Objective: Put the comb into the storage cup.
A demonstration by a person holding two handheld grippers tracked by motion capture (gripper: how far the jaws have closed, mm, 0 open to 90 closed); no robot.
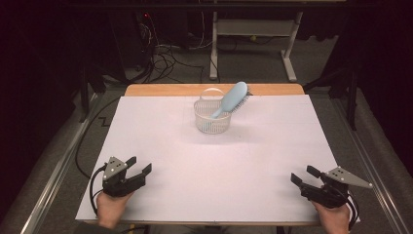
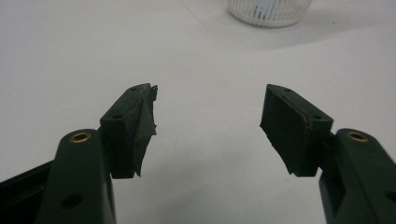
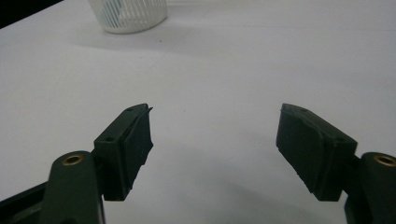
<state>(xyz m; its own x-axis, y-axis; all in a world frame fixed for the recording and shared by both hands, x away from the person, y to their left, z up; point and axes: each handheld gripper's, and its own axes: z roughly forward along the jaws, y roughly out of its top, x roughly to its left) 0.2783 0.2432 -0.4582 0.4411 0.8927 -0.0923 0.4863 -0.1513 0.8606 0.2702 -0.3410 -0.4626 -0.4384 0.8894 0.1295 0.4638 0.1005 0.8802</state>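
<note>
Now: hairbrush (image 1: 233, 99) in basket (image 1: 211, 122) | both hand-held grippers (image 1: 139, 165) (image 1: 305, 175) agape, apart

brush (image 1: 233, 100) in basket (image 1: 211, 123), mid-table (image 1: 160, 146)

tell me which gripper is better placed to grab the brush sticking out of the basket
Right, marginally. The brush leans up and to the right out of the basket, so its head tips toward the right gripper. The left gripper is open too and about as far away.
</note>
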